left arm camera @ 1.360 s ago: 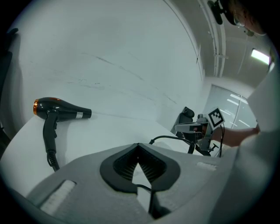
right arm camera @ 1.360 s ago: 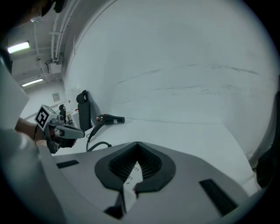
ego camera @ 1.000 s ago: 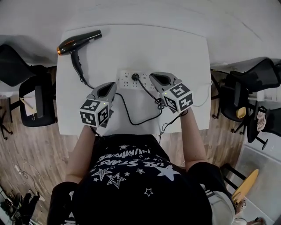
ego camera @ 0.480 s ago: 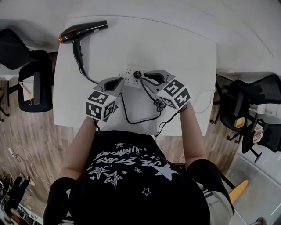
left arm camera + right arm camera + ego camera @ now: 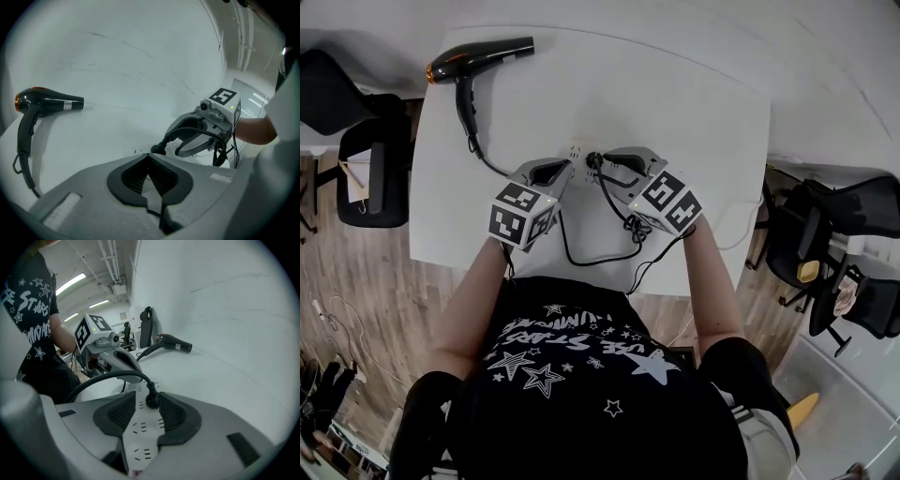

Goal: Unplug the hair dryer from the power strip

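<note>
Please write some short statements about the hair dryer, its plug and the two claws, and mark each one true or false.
1. The round black plug sits in the white plastic power strip. True.
2. The black hair dryer with the orange rear is held by the left claw. False: it lies on the white table, apart from both claws.
3. The right claw is away from the plug. False: its jaws are opening, with the plug between them.
4. The hair dryer lies near a table corner. True.

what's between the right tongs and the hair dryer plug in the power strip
Nothing visible. The right tongs are opening over the power strip with the plug between their tips; its cord arcs off to the left.
</note>
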The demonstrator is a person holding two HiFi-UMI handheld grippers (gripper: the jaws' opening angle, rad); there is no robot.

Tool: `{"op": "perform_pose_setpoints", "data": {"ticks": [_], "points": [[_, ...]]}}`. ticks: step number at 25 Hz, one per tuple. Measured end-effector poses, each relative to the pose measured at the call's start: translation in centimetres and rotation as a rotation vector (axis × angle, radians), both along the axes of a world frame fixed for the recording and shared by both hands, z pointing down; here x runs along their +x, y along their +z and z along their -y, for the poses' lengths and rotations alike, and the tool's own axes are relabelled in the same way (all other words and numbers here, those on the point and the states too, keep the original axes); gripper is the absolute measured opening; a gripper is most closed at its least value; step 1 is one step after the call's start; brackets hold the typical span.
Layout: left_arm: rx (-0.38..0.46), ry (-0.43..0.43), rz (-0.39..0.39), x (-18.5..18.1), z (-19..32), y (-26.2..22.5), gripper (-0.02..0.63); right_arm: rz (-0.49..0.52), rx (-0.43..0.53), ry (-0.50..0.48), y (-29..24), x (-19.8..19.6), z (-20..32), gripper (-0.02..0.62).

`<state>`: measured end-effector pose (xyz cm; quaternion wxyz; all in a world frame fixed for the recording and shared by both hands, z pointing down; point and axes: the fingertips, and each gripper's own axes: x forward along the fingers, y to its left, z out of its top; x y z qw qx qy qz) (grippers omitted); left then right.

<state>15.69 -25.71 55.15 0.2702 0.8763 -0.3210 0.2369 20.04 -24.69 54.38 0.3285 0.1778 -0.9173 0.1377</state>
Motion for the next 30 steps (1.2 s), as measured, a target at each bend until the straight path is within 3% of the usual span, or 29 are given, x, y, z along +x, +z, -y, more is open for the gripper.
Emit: {"op": "perform_pose_setpoints", "data": {"ticks": [13, 16, 23, 30], "points": [[-0.061, 0.024, 0.023, 0.5, 0.2, 1.7, 0.008, -0.033, 0.081, -0.062, 0.5, -1.5, 1.4, 0.169], [-0.062, 0.023, 0.021, 0.6, 0.2, 1.7, 0.008, -0.071, 0.101, -0.09, 0.9, -1.7, 1.1, 0.158], [-0.074, 0.018, 0.023, 0.6, 0.1, 1.7, 0.008, -0.054, 0.113, -0.051, 0.4, -1.7, 1.4, 0.11], [-0.048, 0.059, 0.092, 0.7, 0.0, 1.8, 0.008, -0.067, 0.123, -0.053, 0.7, -1.8, 1.4, 0.075]]}}
